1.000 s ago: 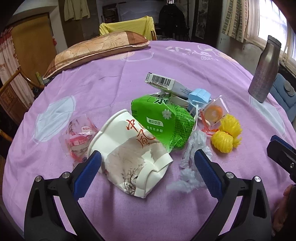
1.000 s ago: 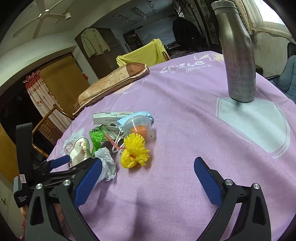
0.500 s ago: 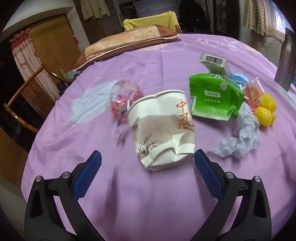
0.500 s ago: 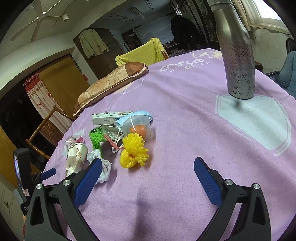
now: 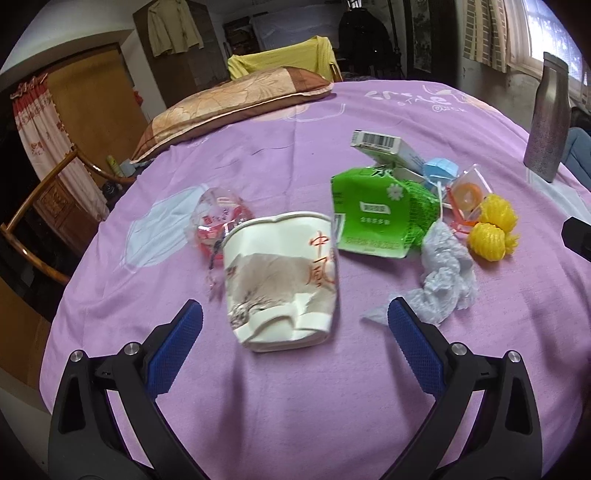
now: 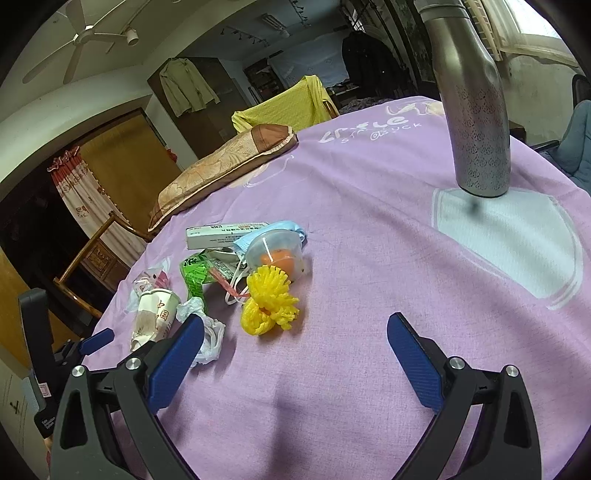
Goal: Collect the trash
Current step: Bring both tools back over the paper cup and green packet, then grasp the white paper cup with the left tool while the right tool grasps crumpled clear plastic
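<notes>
Crushed paper cup (image 5: 282, 280) lies on its side, base toward gaping, empty left tongs (image 5: 295, 325).

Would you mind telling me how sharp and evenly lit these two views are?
Left wrist view: crushed paper cup reads sharp, with fisheye bending at the edges and a bright, washed-out window at top right. Right wrist view: also sharp, the metal bottle stretched by distortion; a soft shadow falls on the purple cloth between the gripper's fingers.
</notes>
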Demonstrator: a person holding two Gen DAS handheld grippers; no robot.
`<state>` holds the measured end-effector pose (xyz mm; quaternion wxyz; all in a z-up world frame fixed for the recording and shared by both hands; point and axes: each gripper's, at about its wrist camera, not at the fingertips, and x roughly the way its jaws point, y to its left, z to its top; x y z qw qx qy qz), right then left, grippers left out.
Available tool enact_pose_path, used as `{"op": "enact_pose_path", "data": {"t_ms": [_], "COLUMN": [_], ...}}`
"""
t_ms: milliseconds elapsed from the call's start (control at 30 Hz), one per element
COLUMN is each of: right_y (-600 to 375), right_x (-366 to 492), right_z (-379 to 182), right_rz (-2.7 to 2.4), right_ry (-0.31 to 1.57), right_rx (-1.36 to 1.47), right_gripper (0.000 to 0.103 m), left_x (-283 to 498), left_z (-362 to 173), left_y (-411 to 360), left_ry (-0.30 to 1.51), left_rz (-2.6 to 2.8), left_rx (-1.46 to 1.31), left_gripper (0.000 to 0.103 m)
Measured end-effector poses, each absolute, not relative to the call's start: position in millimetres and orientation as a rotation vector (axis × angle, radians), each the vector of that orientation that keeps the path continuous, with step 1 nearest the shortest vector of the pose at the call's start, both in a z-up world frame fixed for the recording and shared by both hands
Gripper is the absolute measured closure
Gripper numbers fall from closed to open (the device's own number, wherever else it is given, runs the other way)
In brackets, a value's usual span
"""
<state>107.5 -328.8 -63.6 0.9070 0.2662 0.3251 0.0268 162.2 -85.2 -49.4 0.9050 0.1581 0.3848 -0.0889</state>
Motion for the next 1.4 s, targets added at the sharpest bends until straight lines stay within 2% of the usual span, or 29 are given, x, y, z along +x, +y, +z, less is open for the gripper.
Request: {"op": "enact_pose_path", "data": {"t_ms": [300, 667, 900, 1167, 1233, 1267, 1300, 1400], "right_y": [-329.7, -327.1, -328.7, -329.3, -329.6, -329.4, -328.8, -323.9], "right_x": [107.1, 107.2, 107.7, 107.5, 107.4, 107.5, 107.4, 108.2], "right_z": [-64.6, -63.9, -64.9, -65.3, -65.0, -65.0, -64.9, -64.2], "right_rz": [0.058, 0.052, 0.054, 0.054, 0.053, 0.053, 0.053, 0.053], "right_ry": [0.671, 0.663, 0.674, 0.676, 0.676, 0.677, 0.677, 0.682], "right_rx": [0.556, 0.546, 0.556, 0.558, 0.557, 0.555, 0.552, 0.525], "right_gripper": [0.005, 0.005, 0.005, 0.005, 0.005, 0.005, 0.005, 0.005], "left_x": [180.6, 177.0, 187.5, 213.1, 211.9, 210.2, 209.1, 202.1], "left_z": [-58.5, -46.9, -50.0, -66.2, -64.2, -62.5, -61.8, -56.4], "left_y": [-91.0, -1.1, -34.5, -31.3, -29.5, -29.0, -28.9, -30.6], "left_ry": [0.844, 0.861, 0.853, 0.956, 0.947, 0.936, 0.933, 0.895], "left_rz": [-0.212, -0.075, -0.239, -0.316, -0.330, -0.339, -0.350, -0.361], "left_rx": [0.314, 0.220, 0.216, 0.117, 0.101, 0.094, 0.094, 0.104], "left_gripper": [0.006, 0.006, 0.006, 0.006, 0.010, 0.019, 0.023, 0.026]}}
